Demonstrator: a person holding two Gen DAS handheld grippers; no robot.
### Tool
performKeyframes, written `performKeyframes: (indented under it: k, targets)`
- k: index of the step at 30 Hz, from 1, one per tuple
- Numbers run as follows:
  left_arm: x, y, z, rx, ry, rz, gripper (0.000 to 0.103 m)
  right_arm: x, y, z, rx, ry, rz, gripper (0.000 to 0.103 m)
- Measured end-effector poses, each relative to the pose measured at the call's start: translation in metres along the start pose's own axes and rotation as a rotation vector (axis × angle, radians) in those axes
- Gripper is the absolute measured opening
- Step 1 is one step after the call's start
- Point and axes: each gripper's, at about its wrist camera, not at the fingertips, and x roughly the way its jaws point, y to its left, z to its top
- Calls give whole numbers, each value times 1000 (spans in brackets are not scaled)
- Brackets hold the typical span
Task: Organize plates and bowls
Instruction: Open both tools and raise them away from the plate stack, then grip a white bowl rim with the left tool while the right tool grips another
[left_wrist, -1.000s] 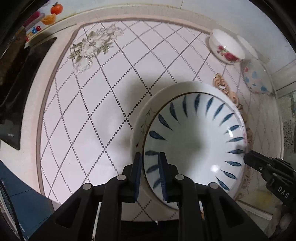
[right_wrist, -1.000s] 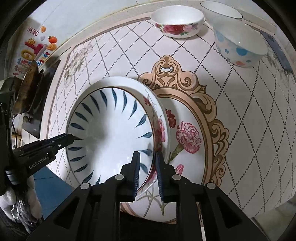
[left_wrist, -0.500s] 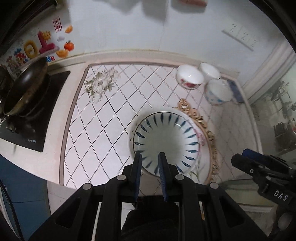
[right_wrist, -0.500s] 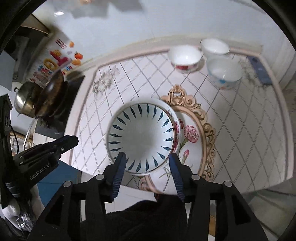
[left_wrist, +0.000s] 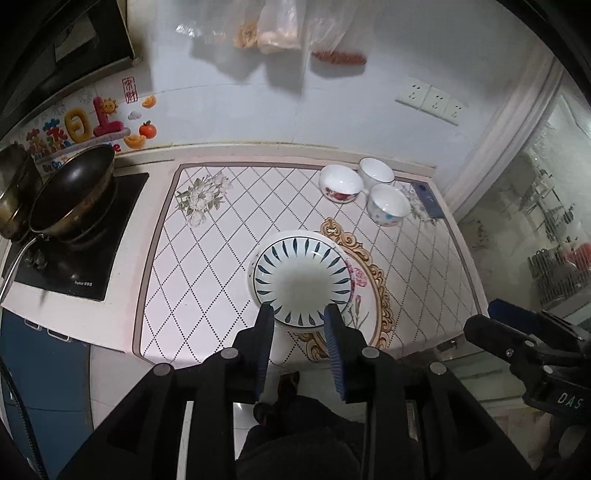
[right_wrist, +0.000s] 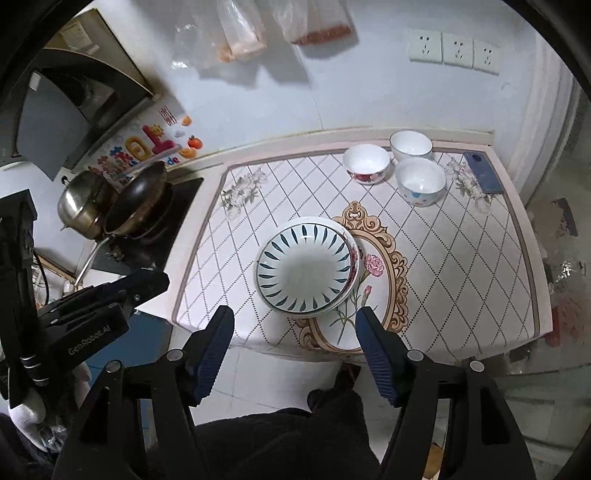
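Note:
A white plate with blue leaf marks (left_wrist: 301, 282) (right_wrist: 304, 267) lies stacked on a floral-rimmed plate (left_wrist: 352, 275) (right_wrist: 354, 254) on the patterned counter mat. Three bowls stand at the back right: a red-flower bowl (left_wrist: 340, 183) (right_wrist: 366, 163), a plain white bowl (left_wrist: 376, 173) (right_wrist: 410, 144) and a dotted bowl (left_wrist: 389, 205) (right_wrist: 420, 181). My left gripper (left_wrist: 300, 317) is open and empty, raised above the counter's front edge. My right gripper (right_wrist: 295, 325) is wide open and empty, also raised in front of the plates.
A dark wok (left_wrist: 72, 195) (right_wrist: 136, 199) and a steel pot (right_wrist: 83, 206) sit on the black cooktop (left_wrist: 74, 251) at the left. A dark phone (left_wrist: 426, 199) (right_wrist: 482, 171) lies at the mat's back right corner. Bags hang on the wall (left_wrist: 280, 29).
Both grippers let go of the plates and pulled back and up from the counter. The right gripper opened first, then wider; the left opened in the last half second. The plates stay stacked.

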Motion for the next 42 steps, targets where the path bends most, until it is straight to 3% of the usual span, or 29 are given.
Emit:
performKeyframes:
  k: [6,12,20,26,28,34,39,41,42]
  targets:
    - [5,-6,11,-10,0,-22,26,-22,0,-1,14,-26,6,73]
    - [65,-15,59,-54,38,-36,31,15,-39,38,75,-7,43,73]
    - [201,-20,161,-178,135,-10,31,120,-126,156,197,33,102,73]
    - [320,-22,219,-283,309,-105,31,241,-173,252,165,186,45,73]
    - [345,-24,228,-307,332,-113,31,274,-185,271,165,227,40,72]
    - [408,-30,252,-308,415,-103,31,358,-204,314,138,318,-11,44]
    - [441,-39,252,-280,461,-91,31,407,-211,326,116,406,-53,33]
    - [446,-44,249,-263,456,-75,25,419,-211,326,102,425,-53,17]
    - [449,-46,249,-254,456,-70,16,425,-210,326,89,437,-57,15]
